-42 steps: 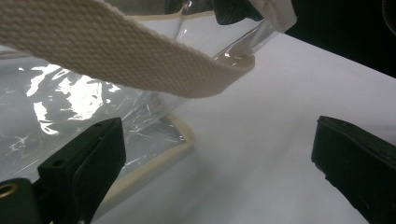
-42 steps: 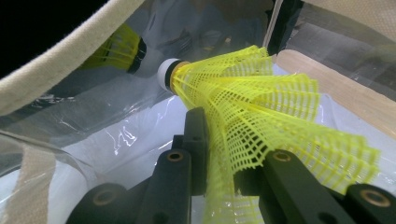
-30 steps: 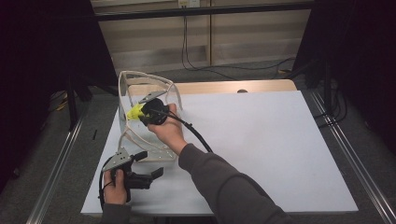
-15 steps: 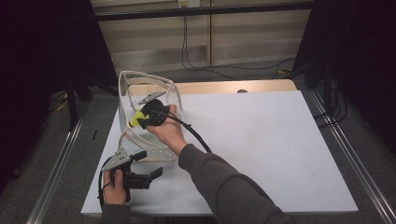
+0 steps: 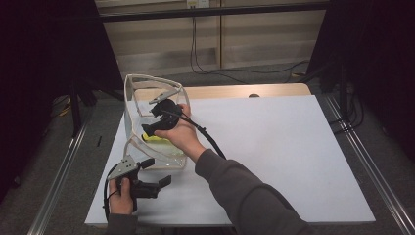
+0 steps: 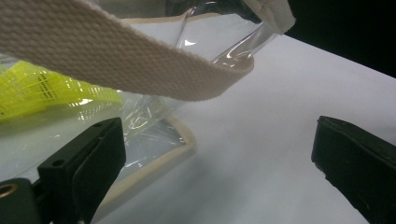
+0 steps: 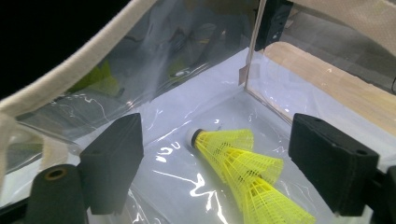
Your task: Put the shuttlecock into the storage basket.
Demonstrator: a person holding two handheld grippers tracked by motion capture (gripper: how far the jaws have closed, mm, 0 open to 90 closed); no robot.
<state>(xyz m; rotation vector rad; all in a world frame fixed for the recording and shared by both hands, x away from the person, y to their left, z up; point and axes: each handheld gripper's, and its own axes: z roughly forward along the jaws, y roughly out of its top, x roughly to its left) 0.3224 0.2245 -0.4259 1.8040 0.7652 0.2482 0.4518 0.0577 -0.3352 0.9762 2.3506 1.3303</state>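
Note:
A clear plastic bag (image 5: 147, 78) with beige trim stands open on the white table (image 5: 274, 147). My right gripper (image 5: 148, 130) reaches down into it. Its jaws have just been opening and now stand wide, touching nothing. Below them, yellow shuttlecocks (image 7: 243, 168) nested one in another lie on the bag's floor (image 7: 187, 112); from above they show as a yellow patch (image 5: 155, 137). My left gripper (image 5: 157, 171) rests open near the table's front left, beside the bag's corner. In its own view the left gripper (image 6: 219, 154) faces the bag wall (image 6: 154, 126), a beige strap (image 6: 140, 65) and the yellow shuttlecocks (image 6: 46, 88).
The white table top stretches bare to the right of the bag. A wooden strip (image 5: 235, 91) runs along its far edge. Metal rails (image 5: 58, 171) flank the table on both sides, and cables (image 5: 210, 68) hang at the back.
The right gripper's jaws have opened. The yellow shuttlecocks, held near the bag's rim a second ago, have dropped and now lie on the bag's floor. The left gripper has not moved.

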